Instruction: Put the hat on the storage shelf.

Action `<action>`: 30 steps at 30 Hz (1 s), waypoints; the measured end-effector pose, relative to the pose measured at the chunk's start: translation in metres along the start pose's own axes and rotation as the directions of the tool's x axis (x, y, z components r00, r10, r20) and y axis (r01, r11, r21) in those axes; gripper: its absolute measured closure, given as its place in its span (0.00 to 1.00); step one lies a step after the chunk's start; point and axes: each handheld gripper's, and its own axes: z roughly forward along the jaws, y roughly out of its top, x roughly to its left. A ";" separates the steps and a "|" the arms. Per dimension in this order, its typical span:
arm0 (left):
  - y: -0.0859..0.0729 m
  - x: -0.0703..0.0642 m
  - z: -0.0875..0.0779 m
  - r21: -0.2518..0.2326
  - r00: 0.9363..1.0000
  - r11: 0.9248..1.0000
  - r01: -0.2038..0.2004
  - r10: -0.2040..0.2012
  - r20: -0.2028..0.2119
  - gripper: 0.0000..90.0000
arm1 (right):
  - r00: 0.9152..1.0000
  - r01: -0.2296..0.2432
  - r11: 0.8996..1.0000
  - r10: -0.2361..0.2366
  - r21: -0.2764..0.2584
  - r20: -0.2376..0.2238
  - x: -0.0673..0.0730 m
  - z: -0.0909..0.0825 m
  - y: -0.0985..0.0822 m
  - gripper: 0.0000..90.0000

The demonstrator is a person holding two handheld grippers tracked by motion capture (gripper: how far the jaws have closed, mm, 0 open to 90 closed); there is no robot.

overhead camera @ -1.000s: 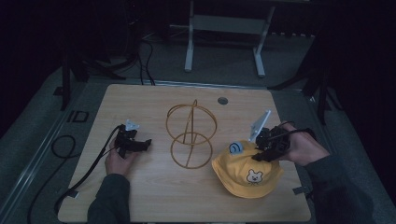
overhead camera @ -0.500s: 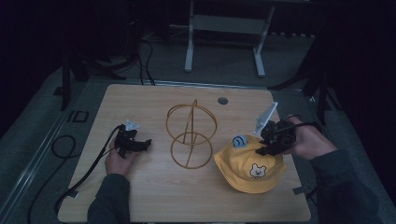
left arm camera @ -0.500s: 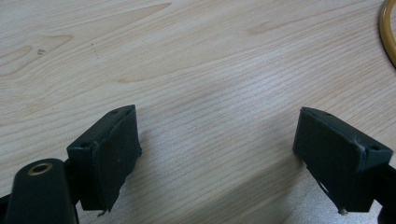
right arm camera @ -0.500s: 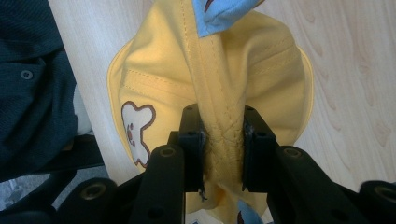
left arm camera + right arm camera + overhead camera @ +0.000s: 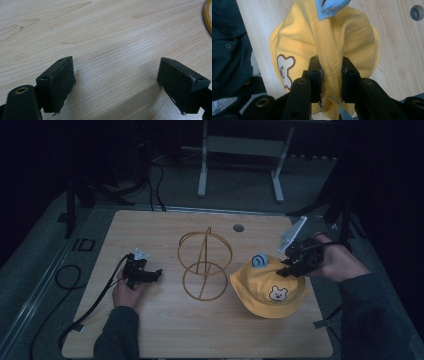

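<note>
On the right side of the table [image 5: 165, 330], the right gripper [image 5: 289, 268] has lifted a little higher than a second ago, pulling the hat [image 5: 267, 287] up with it. Its jaws are squeezed tight on a fold of the soft yellow cloth with stitched seams and a bear patch. The left gripper [image 5: 155, 274] has stayed put, jaws wide apart over bare smooth wood, beside the thin gold wire stand [image 5: 204, 265].

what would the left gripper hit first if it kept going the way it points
Probably the gold wire stand. The left gripper, jaws open, points across bare table toward it; depth is hard to judge.
</note>
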 end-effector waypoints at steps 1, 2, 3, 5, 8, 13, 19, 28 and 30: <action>0.000 0.000 0.000 0.000 1.000 1.000 0.000 0.000 0.000 0.16 | 1.000 0.000 1.000 0.000 0.000 0.000 0.000 0.000 0.000 0.82; 0.000 0.000 0.000 0.000 1.000 1.000 0.000 0.000 0.000 0.16 | 1.000 0.002 1.000 -0.002 -0.004 0.002 -0.001 -0.002 0.000 0.82; 0.000 0.000 0.000 0.000 1.000 1.000 0.000 0.000 0.000 0.16 | 1.000 0.000 1.000 0.000 -0.006 0.003 -0.001 -0.003 0.000 0.82; 0.000 0.000 0.000 0.000 1.000 1.000 0.000 0.000 0.000 0.16 | 1.000 -0.001 1.000 0.001 -0.003 0.007 -0.003 -0.005 0.000 0.82; 0.000 0.000 0.000 0.000 1.000 1.000 0.000 0.000 0.000 0.16 | 1.000 -0.013 1.000 0.013 0.002 0.014 -0.005 -0.008 -0.002 0.82; 0.000 0.000 0.000 0.000 1.000 1.000 0.000 0.000 0.000 0.16 | 0.999 -0.028 0.999 0.028 -0.018 0.021 -0.011 -0.014 -0.006 0.83; 0.000 0.000 0.000 0.000 1.000 1.000 0.000 0.000 0.000 0.16 | 0.998 -0.053 0.998 0.054 -0.043 0.027 -0.020 -0.019 -0.010 0.83; 0.000 0.000 0.000 0.000 1.000 1.000 0.000 0.000 0.000 0.16 | 0.992 -0.106 0.991 0.111 -0.086 0.052 -0.031 -0.024 -0.013 0.84; 0.000 0.000 0.000 0.002 1.000 1.000 0.000 0.000 0.001 0.16 | 0.992 -0.111 0.990 0.116 -0.091 0.055 -0.032 -0.024 -0.013 0.84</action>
